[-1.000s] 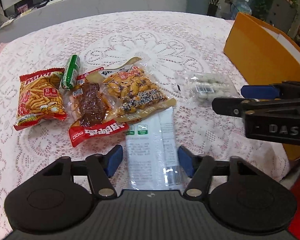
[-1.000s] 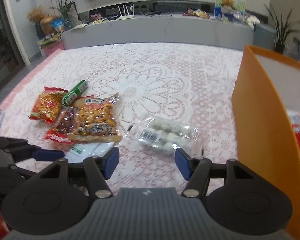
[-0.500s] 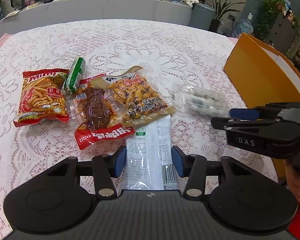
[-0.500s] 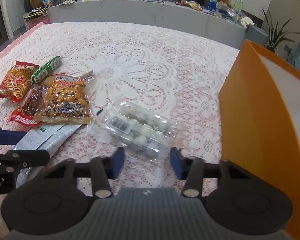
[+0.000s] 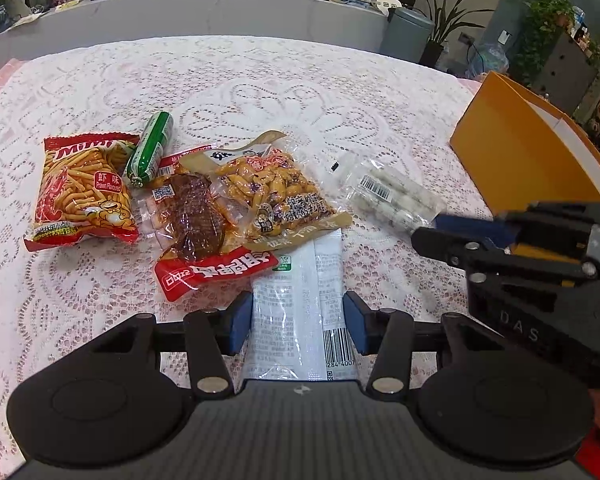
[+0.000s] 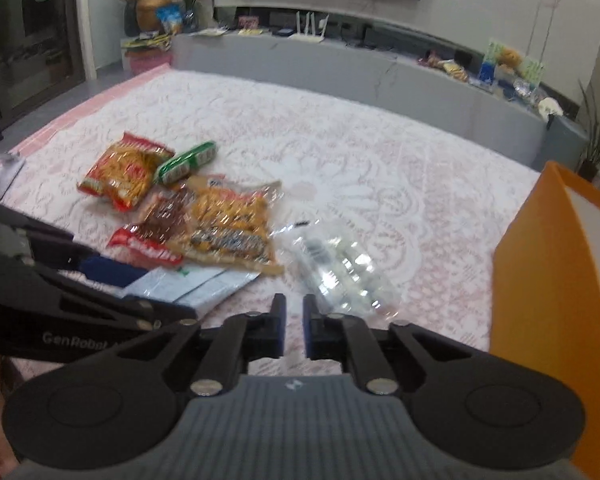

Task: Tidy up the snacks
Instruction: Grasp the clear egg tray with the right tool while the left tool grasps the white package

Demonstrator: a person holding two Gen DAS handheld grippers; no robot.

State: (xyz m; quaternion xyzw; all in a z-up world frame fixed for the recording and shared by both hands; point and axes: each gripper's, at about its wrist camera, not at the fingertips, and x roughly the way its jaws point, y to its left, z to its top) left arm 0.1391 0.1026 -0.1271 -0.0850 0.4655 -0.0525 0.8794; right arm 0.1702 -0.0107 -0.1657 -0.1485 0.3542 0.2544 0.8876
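Leftmost on the lace-covered surface (image 5: 300, 80), red prawn-stick bag (image 5: 82, 192) amid heaped snacks. Left tongs (image 5: 298, 322) spread, straddling white packet (image 5: 300, 312), probably for pickup. Right tongs (image 6: 294, 330) nearly pressed together, pinching nothing visible, just beside clear tray (image 6: 340, 276). Far right, orange box (image 6: 540, 300), likely destination.

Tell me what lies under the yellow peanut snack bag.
The yellow peanut snack bag overlaps the far end of the white packet and one edge of the dark meat pack. Whatever else lies beneath it on the lace tablecloth is covered.
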